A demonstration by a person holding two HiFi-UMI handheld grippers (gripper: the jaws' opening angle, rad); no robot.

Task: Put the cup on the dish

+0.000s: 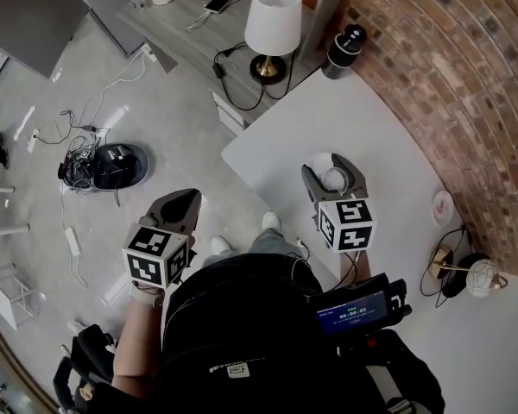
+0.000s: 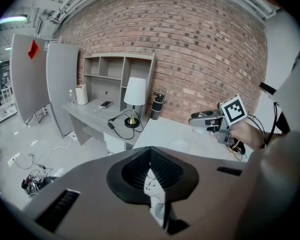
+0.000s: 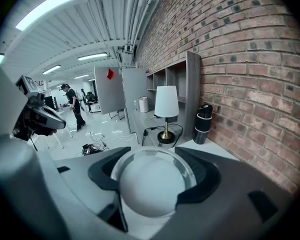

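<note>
The cup [image 1: 333,178] sits between the jaws of the right gripper [image 1: 330,169], whose dark curved pads clench it from both sides. It is held over the near left part of the white table [image 1: 388,119].

In the head view the cup shows a round white outline from above, so its long axis seems to run up and down, across the line of the jaws. The right gripper view shows more: a rounded white body inside a clear-looking circular rim, filling the space between the pads. Neither view shows plainly whether the mouth or the base points up.

The left gripper [image 1: 181,203] hangs off the table's left edge, over the grey floor. Its ribbed pads are clenched tip to tip with nothing between them.

Only the left gripper view shows the right gripper from the side, raised clear of the tabletop. A pale round dish [image 2: 180,145] lies on the table below and just short of its tips. In the head view that dish shows only as a white curved edge just left of the cup.

The head view alone shows a small white disc [image 1: 443,207] with a pink mark near the brick wall [image 1: 466,76], well apart from the cup. A white-shaded lamp [image 1: 272,20] and a black flask [image 1: 344,50] stand beyond the table's far end.
</note>
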